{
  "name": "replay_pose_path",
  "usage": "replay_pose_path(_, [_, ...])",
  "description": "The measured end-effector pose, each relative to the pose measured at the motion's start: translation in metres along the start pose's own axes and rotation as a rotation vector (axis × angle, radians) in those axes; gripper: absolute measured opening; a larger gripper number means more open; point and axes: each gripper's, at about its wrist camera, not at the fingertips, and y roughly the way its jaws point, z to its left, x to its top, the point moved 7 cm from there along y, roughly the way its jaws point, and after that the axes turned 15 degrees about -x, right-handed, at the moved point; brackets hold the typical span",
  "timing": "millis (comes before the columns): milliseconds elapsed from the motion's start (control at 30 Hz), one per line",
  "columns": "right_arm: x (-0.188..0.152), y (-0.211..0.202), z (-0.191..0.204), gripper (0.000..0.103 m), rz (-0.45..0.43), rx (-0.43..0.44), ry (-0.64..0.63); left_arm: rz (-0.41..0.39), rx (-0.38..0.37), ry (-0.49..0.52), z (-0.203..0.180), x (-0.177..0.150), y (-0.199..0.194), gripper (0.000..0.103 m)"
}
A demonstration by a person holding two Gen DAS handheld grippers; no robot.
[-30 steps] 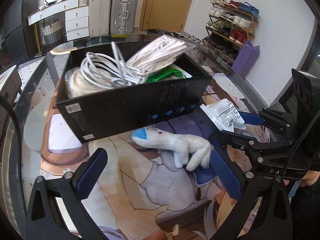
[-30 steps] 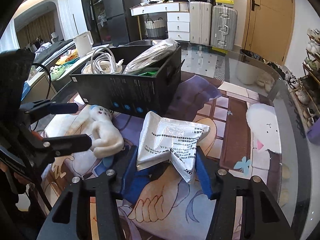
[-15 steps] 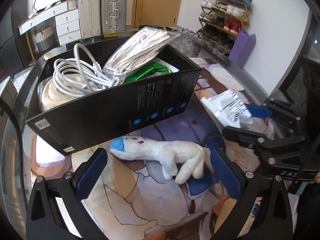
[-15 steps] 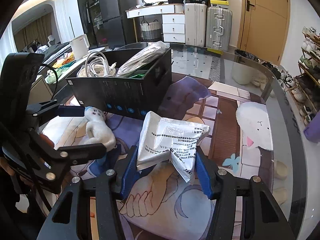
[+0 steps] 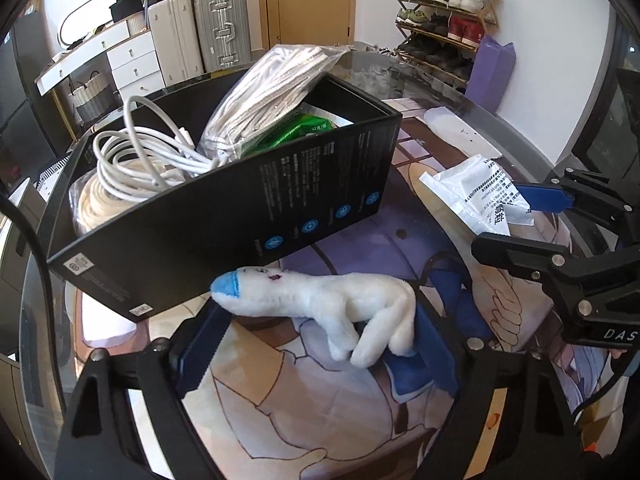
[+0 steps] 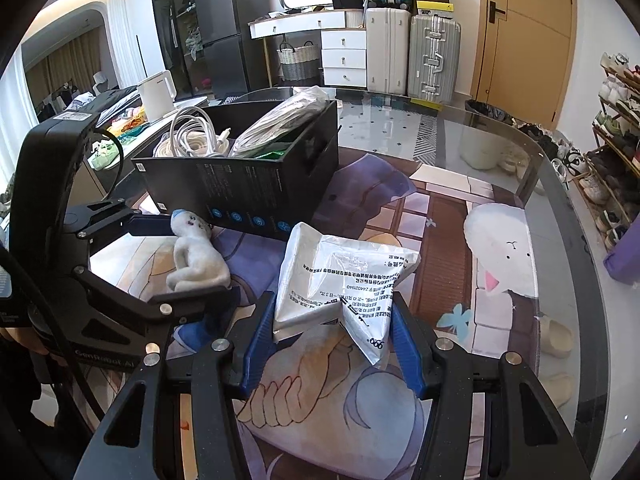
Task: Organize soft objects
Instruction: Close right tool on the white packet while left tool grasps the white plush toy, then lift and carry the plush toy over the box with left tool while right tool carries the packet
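Blue pads of left gripper (image 5: 316, 336) w/ jaws spread but just been closing in; white plush toy (image 5: 320, 300) lies between them, contact w/ pads can't be told. Toy fuzzy, elongated, blue-tipped end; long axis runs across the gap, blue tip toward left pad, limbs by right pad. It lies on printed mat (image 5: 320, 408), just in front of black cardboard box (image 5: 248, 216) holding white cable coil (image 5: 136, 160) and bagged cables (image 5: 272, 88). Right gripper (image 6: 332, 344) pinches crinkly white plastic pouch (image 6: 340, 280) w/ black print, pouch standing up from between its pads, beside the toy, near box front.
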Motion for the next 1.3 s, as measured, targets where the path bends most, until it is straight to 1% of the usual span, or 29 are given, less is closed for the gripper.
replay_pose_path(200, [0.003, -0.008, 0.003, 0.055, -0.02, -0.003, -0.005, -0.042, -0.024, 0.001, 0.0, -0.005, -0.02, 0.087])
replay_pose_path(500, [0.017, -0.027, 0.014, 0.055, -0.091, 0.014, -0.006, -0.137, -0.02, 0.009, 0.001, -0.002, -0.062, 0.087])
replay_pose_path(767, [0.034, -0.046, 0.022, 0.055, -0.154, 0.025, -0.009, -0.214, 0.022, -0.025, 0.022, 0.005, -0.095, 0.087])
replay_pose_path(900, [0.042, -0.053, 0.026, 0.055, -0.174, 0.028, -0.02, -0.237, 0.041, -0.058, 0.034, 0.013, -0.103, 0.087])
replay_pose_path(1067, [0.051, -0.057, 0.032, 0.055, -0.195, 0.033, -0.035, -0.276, 0.048, -0.077, 0.046, 0.022, -0.113, 0.087])
replay_pose_path(1300, [0.062, -0.052, 0.039, 0.055, -0.205, 0.039, -0.044, -0.306, 0.074, -0.074, 0.057, 0.032, -0.12, 0.087])
